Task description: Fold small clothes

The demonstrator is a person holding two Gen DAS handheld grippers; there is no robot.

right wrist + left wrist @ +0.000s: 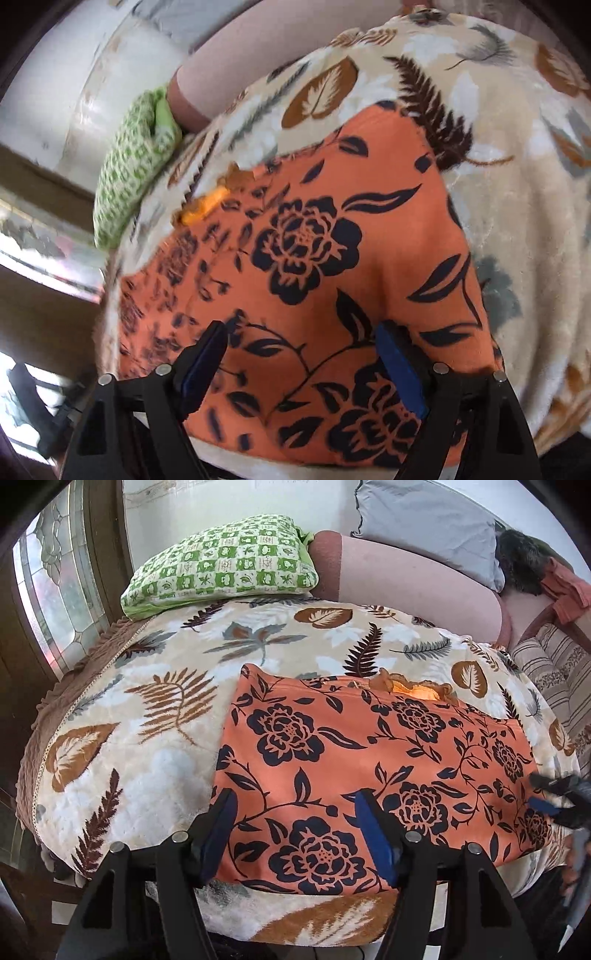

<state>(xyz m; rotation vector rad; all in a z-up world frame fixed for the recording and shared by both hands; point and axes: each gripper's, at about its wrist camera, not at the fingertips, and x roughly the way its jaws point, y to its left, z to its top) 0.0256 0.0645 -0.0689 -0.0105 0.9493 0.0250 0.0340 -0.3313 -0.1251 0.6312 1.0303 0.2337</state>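
An orange garment with a dark floral print (369,760) lies flat on a leaf-patterned blanket (155,716); a frilly orange trim (413,688) shows at its far edge. My left gripper (295,801) is open and empty, hovering over the garment's near left corner. My right gripper (301,332) is open and empty over the garment (314,258), close to its near edge. In the left wrist view the right gripper (546,794) shows blurred at the garment's right side.
A green checked pillow (225,572) lies at the bed's far left. A pink bolster (413,587) and a grey pillow (428,524) lie behind. A striped cushion (554,672) is at the right. A window (48,602) is at the left.
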